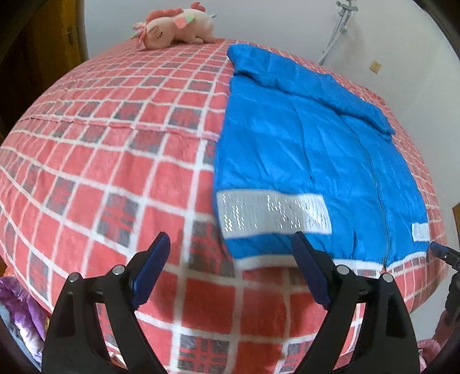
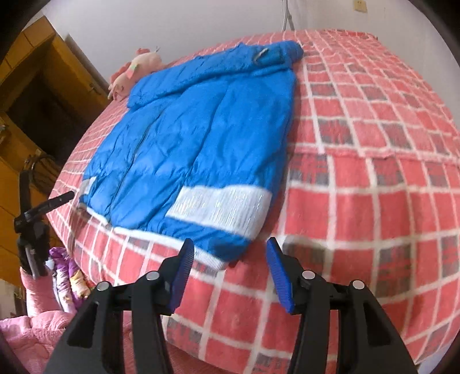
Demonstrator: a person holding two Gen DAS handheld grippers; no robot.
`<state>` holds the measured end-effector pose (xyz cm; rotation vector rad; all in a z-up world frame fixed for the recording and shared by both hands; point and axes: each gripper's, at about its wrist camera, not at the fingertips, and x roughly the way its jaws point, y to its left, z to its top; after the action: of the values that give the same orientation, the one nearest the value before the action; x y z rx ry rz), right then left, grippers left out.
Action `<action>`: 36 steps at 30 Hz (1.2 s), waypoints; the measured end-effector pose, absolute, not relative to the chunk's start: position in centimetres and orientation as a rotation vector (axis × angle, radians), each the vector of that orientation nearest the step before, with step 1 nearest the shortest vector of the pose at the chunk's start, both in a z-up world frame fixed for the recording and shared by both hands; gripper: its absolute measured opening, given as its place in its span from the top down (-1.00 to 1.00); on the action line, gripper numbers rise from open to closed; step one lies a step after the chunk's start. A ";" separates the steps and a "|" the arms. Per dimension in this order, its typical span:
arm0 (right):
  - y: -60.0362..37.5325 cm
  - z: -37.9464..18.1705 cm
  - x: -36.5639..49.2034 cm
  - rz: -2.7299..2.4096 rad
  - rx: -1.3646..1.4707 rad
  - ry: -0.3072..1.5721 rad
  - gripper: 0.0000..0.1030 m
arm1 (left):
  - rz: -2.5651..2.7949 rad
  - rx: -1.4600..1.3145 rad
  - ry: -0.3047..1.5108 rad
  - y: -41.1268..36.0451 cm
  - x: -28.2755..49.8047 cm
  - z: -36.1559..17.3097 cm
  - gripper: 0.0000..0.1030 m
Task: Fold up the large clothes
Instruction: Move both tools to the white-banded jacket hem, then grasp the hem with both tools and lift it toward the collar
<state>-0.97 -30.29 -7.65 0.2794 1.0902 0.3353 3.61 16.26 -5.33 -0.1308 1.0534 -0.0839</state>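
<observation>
Nearest me, my left gripper (image 1: 230,256) stands wide apart with nothing between its pads, over the bed (image 1: 115,161) just short of the jacket's hem. My right gripper (image 2: 228,256) is about half open, also empty, at the hem's corner. The blue jacket (image 2: 201,138) lies flat on the checked bed cover, zip up, hem toward me, collar away, long axis running near to far. A silver band (image 1: 273,214) crosses it; I read no writing. Beyond: a plush toy (image 1: 175,27).
</observation>
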 end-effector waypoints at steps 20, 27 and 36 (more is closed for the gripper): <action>-29.8 -10.5 1.1 0.377 0.415 1.125 0.27 | -0.203 -0.204 1.120 14.1 4.5 -8.0 -0.21; -29.5 -10.5 1.2 0.387 0.400 1.108 0.42 | -0.199 -0.229 1.117 14.1 4.2 -7.9 0.27; -29.3 -8.3 0.4 0.417 0.366 1.022 0.76 | -0.223 -0.236 1.061 14.2 3.5 -6.2 0.84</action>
<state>0.43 -29.34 -8.29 0.3663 1.0221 0.4172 3.53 14.16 -6.21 -0.2358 1.0607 -0.2235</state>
